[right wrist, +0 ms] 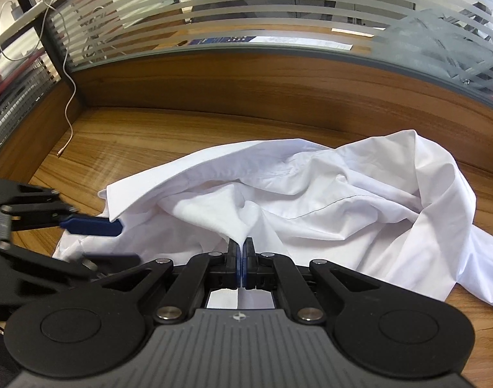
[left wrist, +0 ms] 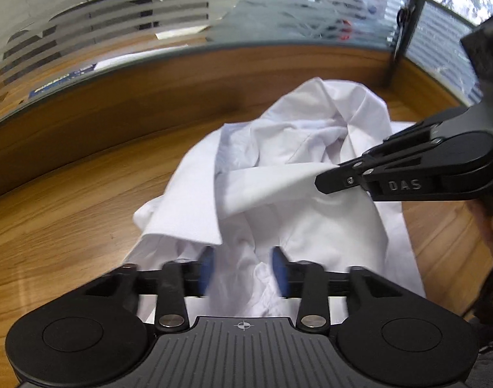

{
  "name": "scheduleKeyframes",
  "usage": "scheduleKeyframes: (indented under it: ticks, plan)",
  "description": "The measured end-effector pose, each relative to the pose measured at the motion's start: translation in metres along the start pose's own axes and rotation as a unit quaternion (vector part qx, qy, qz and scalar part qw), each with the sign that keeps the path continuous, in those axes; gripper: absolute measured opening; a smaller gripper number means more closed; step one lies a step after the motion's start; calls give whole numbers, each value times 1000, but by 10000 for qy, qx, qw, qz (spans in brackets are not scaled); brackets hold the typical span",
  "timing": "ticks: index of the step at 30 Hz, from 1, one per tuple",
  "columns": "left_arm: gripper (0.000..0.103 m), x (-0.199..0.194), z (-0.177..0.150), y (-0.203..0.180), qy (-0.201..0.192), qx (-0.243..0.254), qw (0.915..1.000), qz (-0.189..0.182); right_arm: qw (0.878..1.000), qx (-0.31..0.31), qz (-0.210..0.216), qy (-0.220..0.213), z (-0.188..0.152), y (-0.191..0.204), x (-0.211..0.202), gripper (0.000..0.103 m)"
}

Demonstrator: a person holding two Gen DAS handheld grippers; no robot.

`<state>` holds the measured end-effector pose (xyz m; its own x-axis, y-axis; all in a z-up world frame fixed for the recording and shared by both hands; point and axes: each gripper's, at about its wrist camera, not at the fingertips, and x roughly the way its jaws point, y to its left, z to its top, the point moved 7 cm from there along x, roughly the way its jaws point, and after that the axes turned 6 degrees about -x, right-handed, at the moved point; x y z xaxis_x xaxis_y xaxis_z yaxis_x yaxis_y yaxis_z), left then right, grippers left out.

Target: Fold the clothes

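My left claw [left wrist: 243,270] points steeply down, its blue pads [left wrist: 207,270] standing apart. My right claw [right wrist: 240,266] is clamped tight, tilted downward too.

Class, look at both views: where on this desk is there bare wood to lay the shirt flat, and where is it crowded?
Bare desk lies between the shirt and the wooden back panel, beside the white cable. The near middle is crowded.

Both the left gripper [left wrist: 243,270] and the right gripper [right wrist: 241,258] are matte black with ribbed grey bases, silver pivot screws and blue finger pads [left wrist: 280,271]. White "DAS" lettering marks the right one's side.
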<state>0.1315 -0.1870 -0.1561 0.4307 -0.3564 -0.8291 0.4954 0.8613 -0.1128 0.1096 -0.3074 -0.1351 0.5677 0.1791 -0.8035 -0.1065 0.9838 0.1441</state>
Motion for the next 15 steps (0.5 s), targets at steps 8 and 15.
scheduleKeyframes:
  ticks: [8, 15]
  plan:
    - [55, 62, 0, -7, 444, 306, 9977, 402, 9998, 178, 96, -27, -2, -3, 2, 2]
    - [55, 98, -7, 6, 656, 192, 9942, 828, 9995, 238, 196, -21, -3, 2, 5, 1]
